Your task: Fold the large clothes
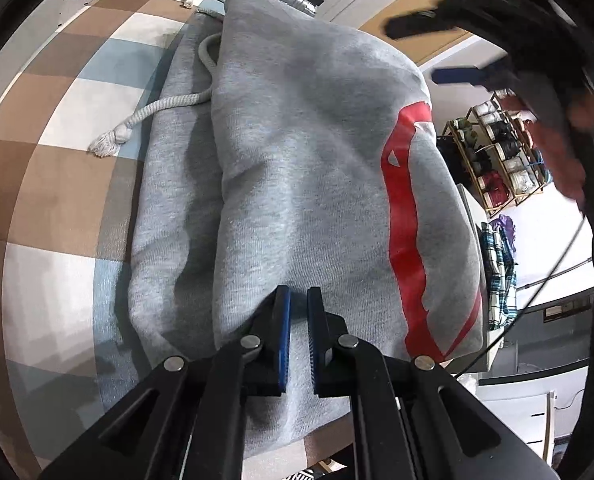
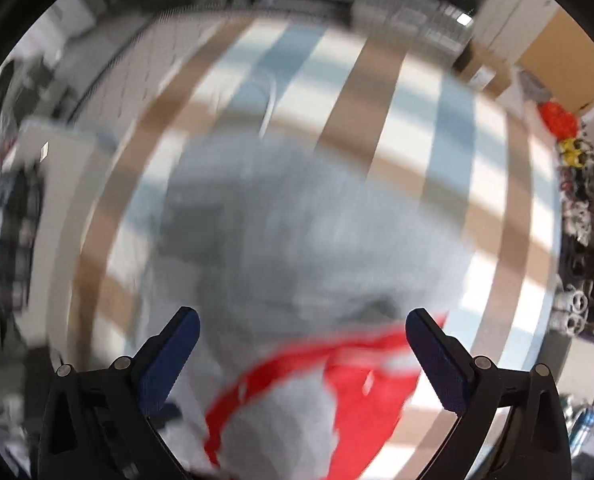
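Leftmost, a drawstring (image 1: 153, 114) trails off the grey hoodie (image 1: 297, 160), which lies folded on the checked cloth (image 1: 57, 184); a careless pull could snag it. At centre, the left gripper (image 1: 297, 304) has its jaws drawn together, with hoodie fabric seemingly pinched between them; lifting now would likely undo the fold. Farther right, the right gripper (image 2: 303, 322) hangs above the hoodie's red print (image 2: 361, 384), jaws spread wide and empty. Its view is blurred, so a hasty descent might grab the wrong layer.
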Motion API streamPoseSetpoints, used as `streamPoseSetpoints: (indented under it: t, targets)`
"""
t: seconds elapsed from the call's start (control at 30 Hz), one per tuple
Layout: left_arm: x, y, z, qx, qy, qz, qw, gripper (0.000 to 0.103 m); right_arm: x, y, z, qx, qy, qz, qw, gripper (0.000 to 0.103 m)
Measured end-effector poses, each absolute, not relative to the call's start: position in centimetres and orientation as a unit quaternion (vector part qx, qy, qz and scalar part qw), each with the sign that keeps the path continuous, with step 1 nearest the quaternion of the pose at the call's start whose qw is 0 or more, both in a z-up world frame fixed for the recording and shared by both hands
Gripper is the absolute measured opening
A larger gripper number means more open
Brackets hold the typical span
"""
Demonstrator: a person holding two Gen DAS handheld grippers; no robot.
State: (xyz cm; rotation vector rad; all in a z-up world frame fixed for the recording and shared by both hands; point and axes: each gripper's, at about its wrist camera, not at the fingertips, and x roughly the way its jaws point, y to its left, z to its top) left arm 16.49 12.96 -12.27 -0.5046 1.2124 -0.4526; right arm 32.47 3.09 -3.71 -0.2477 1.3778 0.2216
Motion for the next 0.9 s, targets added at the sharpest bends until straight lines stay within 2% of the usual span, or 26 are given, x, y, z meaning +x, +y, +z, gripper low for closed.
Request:
streamPoseSetpoints:
  t: [0.2, 0.37, 0.5, 0.67, 0.77, 0.83, 0.87, 0.9]
  targets:
    - [16.5, 12.2, -12.0, -0.217, 0.559, -0.205, 0.773, 0.004, 35.2, 4.6, -11.7, -0.171, 0.698, 0.059, 0.693, 0.103]
    - [16.9, 10.9, -11.7, -0.193, 0.562, -0.197, 0.780, 0.004, 35.8, 4.7, -13.8, -0.181, 0.693, 0.038, 0.697, 0.103]
    - [16.4, 9.8, -11.4, -0.169, 0.559, -0.194, 0.788, 0.004, 35.0, 4.3, -12.2, -0.183, 0.691, 0.066, 0.696, 0.103]
    - [16.0, 8.3, -11.0, -0.130, 0.550, -0.191, 0.802, 0.004, 30.6, 0.5, -5.3, -0.042, 0.680, 0.196, 0.705, 0.103]
    - [16.3, 8.2, -11.1, -0.152, 0.557, -0.190, 0.794, 0.004, 25.3, 0.2, -3.2, -0.096, 0.667, 0.232, 0.701, 0.103]
    - [16.5, 8.5, -11.3, -0.172, 0.561, -0.197, 0.786, 0.007, 21.5, 0.9, -2.9, -0.200, 0.635, 0.209, 0.716, 0.103]
    - [16.5, 8.7, -11.3, -0.188, 0.560, -0.208, 0.780, 0.016, 20.1, 1.5, -3.0, -0.256, 0.597, 0.180, 0.739, 0.103]
    - [16.5, 8.9, -11.4, -0.201, 0.558, -0.218, 0.775, 0.029, 18.3, 2.2, -3.4, -0.296, 0.557, 0.163, 0.758, 0.103]
